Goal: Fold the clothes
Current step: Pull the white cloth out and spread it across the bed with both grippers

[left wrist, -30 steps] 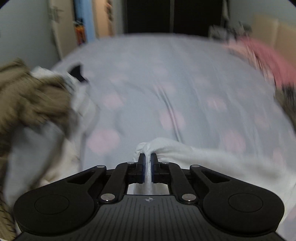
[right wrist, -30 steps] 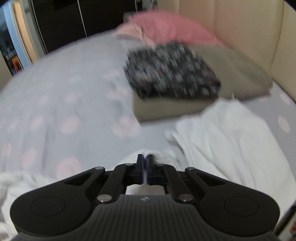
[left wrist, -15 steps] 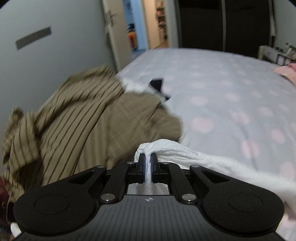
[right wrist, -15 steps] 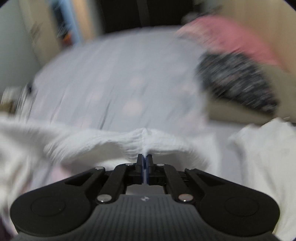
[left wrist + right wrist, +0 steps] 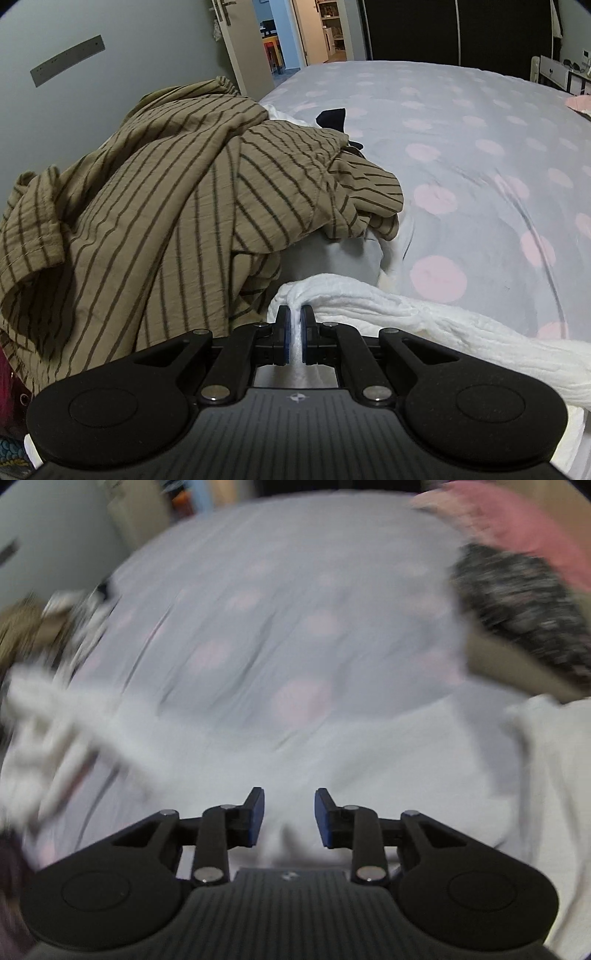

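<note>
A white crinkled garment (image 5: 424,317) lies across the near part of the bed and runs off to the right. My left gripper (image 5: 294,321) is shut on a bunched fold at its left end. In the blurred right wrist view the same white garment (image 5: 369,746) is spread on the bed in front of and under my right gripper (image 5: 289,805), which is open with a wide gap between its blue pads and nothing held between them.
A heap of tan striped clothing (image 5: 166,206) rises at the left, with a dark item (image 5: 330,116) behind it. The grey, pink-dotted bedsheet (image 5: 461,147) stretches ahead. At the right, a dark patterned folded item (image 5: 517,602) rests on an olive one, beside a pink pillow (image 5: 509,524).
My right gripper has opened and let go of the white garment, which now lies on the bed. The left gripper swung left toward the striped heap, still gripping the cloth.
</note>
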Action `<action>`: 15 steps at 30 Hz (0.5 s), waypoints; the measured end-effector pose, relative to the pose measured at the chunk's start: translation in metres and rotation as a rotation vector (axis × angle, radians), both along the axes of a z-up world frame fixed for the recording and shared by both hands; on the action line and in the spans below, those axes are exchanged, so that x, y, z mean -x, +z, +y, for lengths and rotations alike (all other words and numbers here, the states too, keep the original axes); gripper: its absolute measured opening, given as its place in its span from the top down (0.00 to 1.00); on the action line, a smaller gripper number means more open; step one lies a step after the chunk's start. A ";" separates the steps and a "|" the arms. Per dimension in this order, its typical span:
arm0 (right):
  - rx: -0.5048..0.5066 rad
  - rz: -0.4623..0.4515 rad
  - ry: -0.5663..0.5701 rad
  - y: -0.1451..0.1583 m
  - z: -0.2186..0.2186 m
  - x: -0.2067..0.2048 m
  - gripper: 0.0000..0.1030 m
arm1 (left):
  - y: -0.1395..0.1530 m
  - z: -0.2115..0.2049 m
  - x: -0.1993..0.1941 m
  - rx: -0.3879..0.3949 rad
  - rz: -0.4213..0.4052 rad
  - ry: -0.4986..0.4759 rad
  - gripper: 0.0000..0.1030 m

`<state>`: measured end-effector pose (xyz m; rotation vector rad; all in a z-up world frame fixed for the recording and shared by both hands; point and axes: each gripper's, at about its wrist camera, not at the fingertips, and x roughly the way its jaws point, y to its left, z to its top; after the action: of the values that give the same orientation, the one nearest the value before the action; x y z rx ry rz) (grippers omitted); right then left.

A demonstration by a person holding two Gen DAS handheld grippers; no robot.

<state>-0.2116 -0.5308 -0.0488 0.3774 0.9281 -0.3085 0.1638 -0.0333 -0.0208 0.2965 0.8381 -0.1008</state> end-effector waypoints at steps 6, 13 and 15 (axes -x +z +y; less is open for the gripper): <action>0.077 0.092 -0.224 -0.042 -0.078 -0.037 0.61 | -0.005 -0.008 -0.003 -0.007 -0.007 0.004 0.96; 0.075 0.156 -0.304 -0.093 -0.121 -0.070 0.54 | -0.007 -0.010 -0.006 0.005 -0.015 0.029 0.96; 0.089 0.151 -0.308 -0.088 -0.118 -0.069 0.56 | -0.007 -0.011 -0.005 -0.001 -0.020 0.030 0.96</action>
<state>-0.1425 -0.6489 -0.1372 0.4194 1.0002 -0.6653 0.1689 -0.0445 -0.0278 0.2853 0.8222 -0.0699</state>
